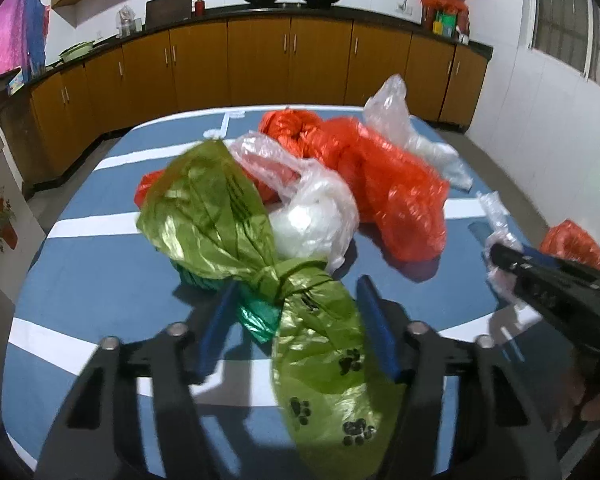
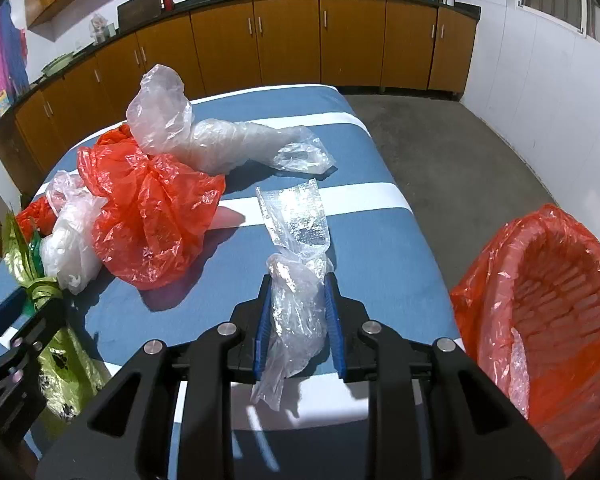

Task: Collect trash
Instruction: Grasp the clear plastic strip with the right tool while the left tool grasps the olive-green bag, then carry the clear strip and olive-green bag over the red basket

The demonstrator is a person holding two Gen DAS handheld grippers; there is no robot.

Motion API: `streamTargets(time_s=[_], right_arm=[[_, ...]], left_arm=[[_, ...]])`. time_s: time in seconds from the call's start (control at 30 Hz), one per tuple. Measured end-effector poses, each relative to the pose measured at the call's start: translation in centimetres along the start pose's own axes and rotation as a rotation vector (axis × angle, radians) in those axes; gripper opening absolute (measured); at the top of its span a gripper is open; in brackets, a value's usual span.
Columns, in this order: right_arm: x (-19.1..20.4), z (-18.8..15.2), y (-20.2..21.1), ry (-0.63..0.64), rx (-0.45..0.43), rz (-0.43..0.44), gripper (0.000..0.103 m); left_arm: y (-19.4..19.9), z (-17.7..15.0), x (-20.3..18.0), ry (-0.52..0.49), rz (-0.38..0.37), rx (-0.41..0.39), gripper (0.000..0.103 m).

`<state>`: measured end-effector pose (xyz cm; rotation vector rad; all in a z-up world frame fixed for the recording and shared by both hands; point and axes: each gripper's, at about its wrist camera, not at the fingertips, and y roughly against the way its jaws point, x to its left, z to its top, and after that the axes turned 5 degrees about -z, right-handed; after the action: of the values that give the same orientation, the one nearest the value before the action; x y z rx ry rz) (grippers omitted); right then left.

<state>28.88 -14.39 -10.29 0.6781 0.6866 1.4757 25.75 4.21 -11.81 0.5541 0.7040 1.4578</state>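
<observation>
The left hand-held gripper (image 1: 296, 292) straddles the knotted middle of a green bag (image 1: 236, 232) printed with black paw marks; its 2 blue fingers (image 1: 374, 320) stand on either side of the knot with a gap between pad and plastic, so the jaws are apart and not pressing. A scrap of teal plastic (image 1: 258, 318) shows beneath the knot. The green bag lies on the near part of a blue tabletop (image 1: 92, 272) crossed by white stripes.

The right hand-held gripper (image 2: 298, 304) is clamped on a crumpled clear plastic bag (image 2: 296, 256), whose upper end rises above the fingertips and whose tail hangs below them over the tabletop's near edge.

Behind the green bag sit a white translucent bag (image 1: 316, 208) and a big orange bag (image 1: 384, 184), touching each other in 1 heap. A long clear bag (image 2: 204, 136) lies at the far side of the heap, leaning on the orange one.

Just off the tabletop's right edge stands a slatted bin lined with an orange bag (image 2: 548, 296), with a bit of clear plastic (image 2: 518, 376) already inside. Brown cabinets (image 2: 284, 40) run along the far wall
</observation>
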Motion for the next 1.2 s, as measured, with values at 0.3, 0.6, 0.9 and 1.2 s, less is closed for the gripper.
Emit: streamTargets(time_s=[0.3,0.6,0.9,1.2], right_arm=[[-0.5,0.2,0.0,-0.012,0.002,0.001,0.026],[-0.5,0.3,0.0,-0.015,0.001,0.0,0.026],[-0.7,0.1,0.5,-0.023,-0.009,-0.001,0.026],[-1.0,0.3,2.0,-0.035,-0.037,0.018,0.025]], left_arm=[[0.8,-0.5,3.6,0.022,0.012,-0.009,0.045],[0.9,-0.4,6.7,0.072,0.005,0.006,0.033],[2.2,0.1,7.9,0.078,-0.059,-0.036,0.015],[4.4,0.8,7.3,0.072,-0.098,-0.081,0.015]])
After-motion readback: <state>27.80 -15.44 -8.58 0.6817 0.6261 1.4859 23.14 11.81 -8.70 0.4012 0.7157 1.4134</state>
